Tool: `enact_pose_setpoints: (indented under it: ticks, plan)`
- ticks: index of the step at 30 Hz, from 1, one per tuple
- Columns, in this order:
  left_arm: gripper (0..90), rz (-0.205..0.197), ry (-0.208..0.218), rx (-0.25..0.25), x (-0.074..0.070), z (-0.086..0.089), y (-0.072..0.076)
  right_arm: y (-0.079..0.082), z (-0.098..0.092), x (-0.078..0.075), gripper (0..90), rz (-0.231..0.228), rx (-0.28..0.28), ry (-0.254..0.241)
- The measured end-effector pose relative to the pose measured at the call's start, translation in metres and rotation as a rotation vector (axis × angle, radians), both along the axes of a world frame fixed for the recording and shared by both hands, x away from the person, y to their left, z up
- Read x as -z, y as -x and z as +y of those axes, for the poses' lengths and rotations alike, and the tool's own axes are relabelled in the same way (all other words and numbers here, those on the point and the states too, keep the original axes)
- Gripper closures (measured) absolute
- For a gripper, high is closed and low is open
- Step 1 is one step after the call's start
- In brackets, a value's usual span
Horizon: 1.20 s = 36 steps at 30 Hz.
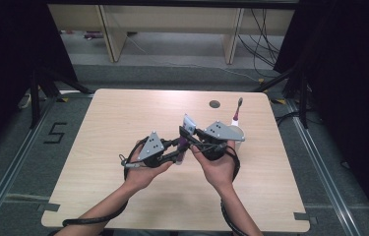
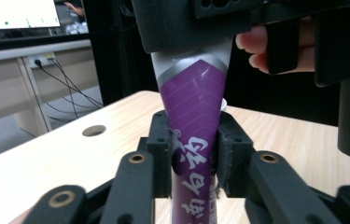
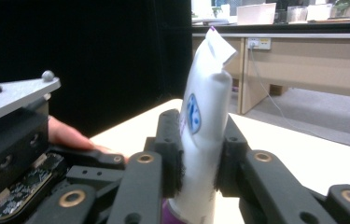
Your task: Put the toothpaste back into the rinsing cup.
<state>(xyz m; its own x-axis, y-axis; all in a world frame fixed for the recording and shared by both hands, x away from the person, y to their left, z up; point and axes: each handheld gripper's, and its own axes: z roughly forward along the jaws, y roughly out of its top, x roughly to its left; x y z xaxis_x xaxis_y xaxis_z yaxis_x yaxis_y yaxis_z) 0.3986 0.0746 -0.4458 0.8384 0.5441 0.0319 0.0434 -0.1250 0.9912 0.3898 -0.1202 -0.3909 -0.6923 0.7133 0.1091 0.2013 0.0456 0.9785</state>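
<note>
A toothpaste tube [image 1: 184, 140], purple with a white crimped end, is held above the table [image 1: 123, 118] between both grippers. My left gripper [image 1: 178, 149] comes from the left, and in the left gripper view [image 2: 194, 149] its pads sit against both sides of the tube's purple part [image 2: 193, 98]. My right gripper [image 1: 190, 136] meets it from the right. The right gripper view [image 3: 199, 149] has the pads pinching the tube's white part [image 3: 205, 107], with the crimped end standing up past the jaws. The two grippers almost touch.
A white cup [image 1: 237, 132] with a toothbrush [image 1: 237, 110] standing in it is just behind my right hand. A round cable hole [image 1: 214, 103] lies near the table's far edge. Desks and cables stand beyond the table.
</note>
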Motion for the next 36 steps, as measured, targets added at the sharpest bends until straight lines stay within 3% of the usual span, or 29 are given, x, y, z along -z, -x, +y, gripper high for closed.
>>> enact_pose_setpoints:
  ticks: [3,4,6,13,22,24,28,32,33,34,35,36]
  plan:
    - [60.7,0.013,-0.051,0.009,-0.001,0.000,0.001,0.001,-0.001,-0.001,77.7,-0.002,0.009,0.027]
    - [53.3,0.022,-0.073,0.002,-0.001,0.002,0.003,-0.001,-0.005,-0.002,78.0,-0.005,0.025,0.039]
    - [49.3,0.028,-0.097,-0.007,0.000,0.007,0.004,-0.001,-0.009,-0.003,78.0,-0.001,0.039,0.025]
    - [44.3,0.027,-0.140,-0.047,0.001,0.025,0.007,-0.002,-0.022,-0.012,78.1,-0.015,0.072,0.013]
    - [43.1,0.028,-0.152,-0.087,0.004,0.043,0.006,-0.002,-0.035,-0.019,78.1,-0.031,0.101,0.021]
    - [42.9,0.030,-0.157,-0.098,0.006,0.048,0.006,-0.003,-0.037,-0.020,78.1,-0.027,0.103,0.002]
    - [42.8,0.038,-0.150,-0.118,0.010,0.057,0.006,-0.003,-0.040,-0.022,78.1,-0.037,0.109,0.005]
    - [42.6,0.039,-0.140,-0.132,0.011,0.063,0.006,-0.002,-0.043,-0.024,78.1,-0.018,0.120,0.003]
    - [42.6,0.036,-0.142,-0.135,0.012,0.064,0.006,-0.004,-0.046,-0.025,78.1,-0.042,0.132,0.021]
    - [42.6,0.028,-0.138,-0.140,0.012,0.065,0.006,-0.002,-0.046,-0.026,78.1,-0.023,0.127,0.001]
    - [42.7,0.023,-0.134,-0.141,0.012,0.067,0.006,-0.003,-0.048,-0.026,78.1,-0.041,0.131,0.012]
    - [42.8,0.023,-0.130,-0.149,0.012,0.068,0.006,-0.002,-0.050,-0.028,78.1,-0.027,0.135,0.005]
